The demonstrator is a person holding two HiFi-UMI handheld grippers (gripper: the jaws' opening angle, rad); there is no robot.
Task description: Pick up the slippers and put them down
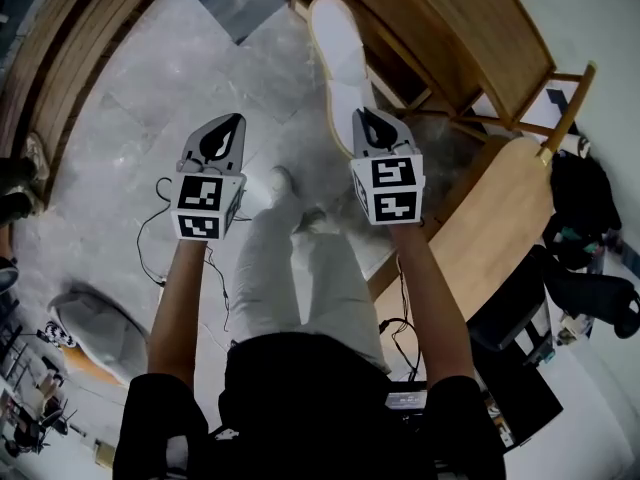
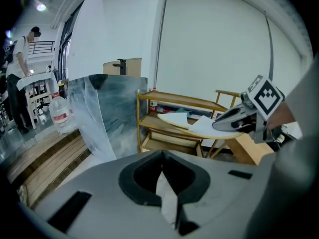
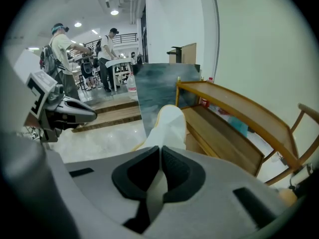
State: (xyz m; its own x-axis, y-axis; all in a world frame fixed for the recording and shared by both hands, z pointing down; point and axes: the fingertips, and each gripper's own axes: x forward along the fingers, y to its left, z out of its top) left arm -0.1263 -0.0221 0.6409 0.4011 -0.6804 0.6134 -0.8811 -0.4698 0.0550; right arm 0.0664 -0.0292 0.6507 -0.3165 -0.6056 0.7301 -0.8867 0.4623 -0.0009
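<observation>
Head view: both forearms [image 1: 185, 298] reach straight forward side by side over pale stone floor [image 1: 150, 88]. The left tongs [image 1: 228, 126] and right tongs [image 1: 368, 118] are level with each other and well apart. A white slipper [image 1: 340, 48] sticks out from the right tongs, running lengthwise away from the person along the front edge of a wooden rack [image 1: 450, 38]. The floor ahead of the left tongs is open as far as the wooden steps [image 1: 70, 58] on the left.

Left gripper view: the tongs' black pads meet at the tip, closed, with nothing showing beyond them. The slipper hangs in front of the rack's shelves.

Right gripper view: the tongs are closed on the slipper's near end, and its far end points toward a grey panel [image 3: 159, 83] standing just beside the rack. People [image 3: 62, 44] stand far back.
</observation>
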